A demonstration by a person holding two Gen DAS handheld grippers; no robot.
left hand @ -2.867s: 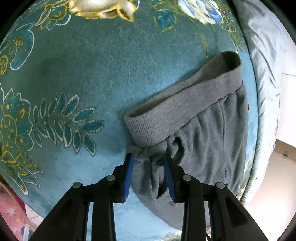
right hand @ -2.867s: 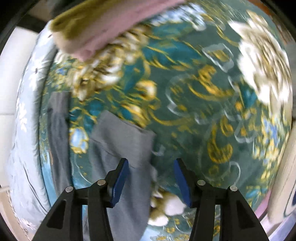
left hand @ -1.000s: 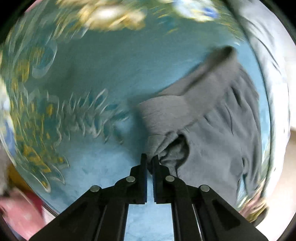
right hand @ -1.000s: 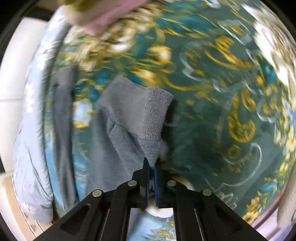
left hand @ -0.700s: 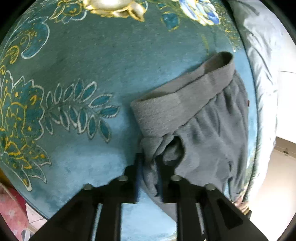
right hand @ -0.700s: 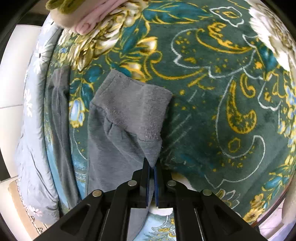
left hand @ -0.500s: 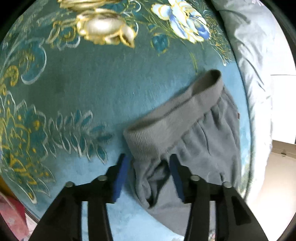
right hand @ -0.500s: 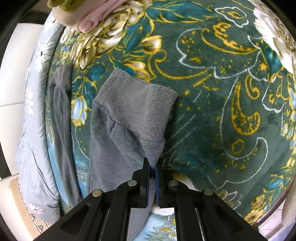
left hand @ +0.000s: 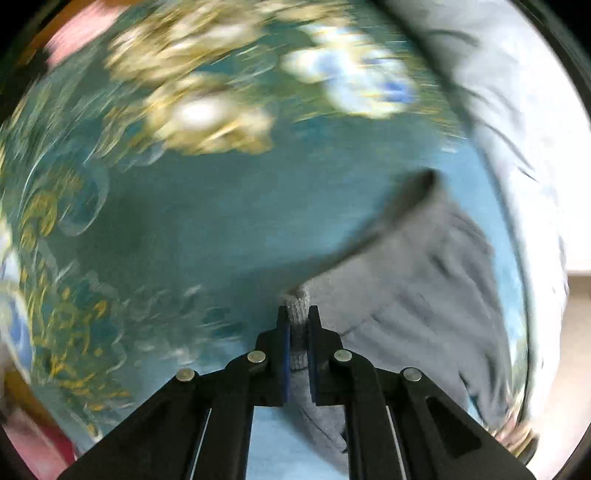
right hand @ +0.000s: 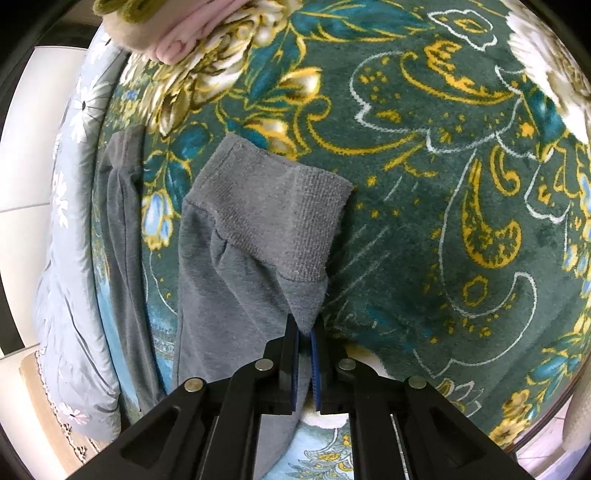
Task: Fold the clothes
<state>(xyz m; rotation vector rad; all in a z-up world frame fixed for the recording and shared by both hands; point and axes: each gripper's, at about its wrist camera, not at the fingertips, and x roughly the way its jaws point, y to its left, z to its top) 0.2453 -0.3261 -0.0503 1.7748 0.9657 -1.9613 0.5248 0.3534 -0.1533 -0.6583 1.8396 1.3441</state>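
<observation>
ur left gripper point(left hand: 298, 325) pinches 1 grey sweatpants point(left hand: 424, 310) waistband, lower ctr; right gripper point(right hand: 304, 334) pinches its cuff, lower ctr. 2 grippers.

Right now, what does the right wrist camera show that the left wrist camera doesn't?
Only the right wrist view shows the folded pink clothes at the blanket's far edge and the right gripper shut on the trousers' ribbed cuff. Only the left, which is blurred, shows the left gripper shut on grey cloth. Both show the grey trousers on the flowered blanket.
</observation>
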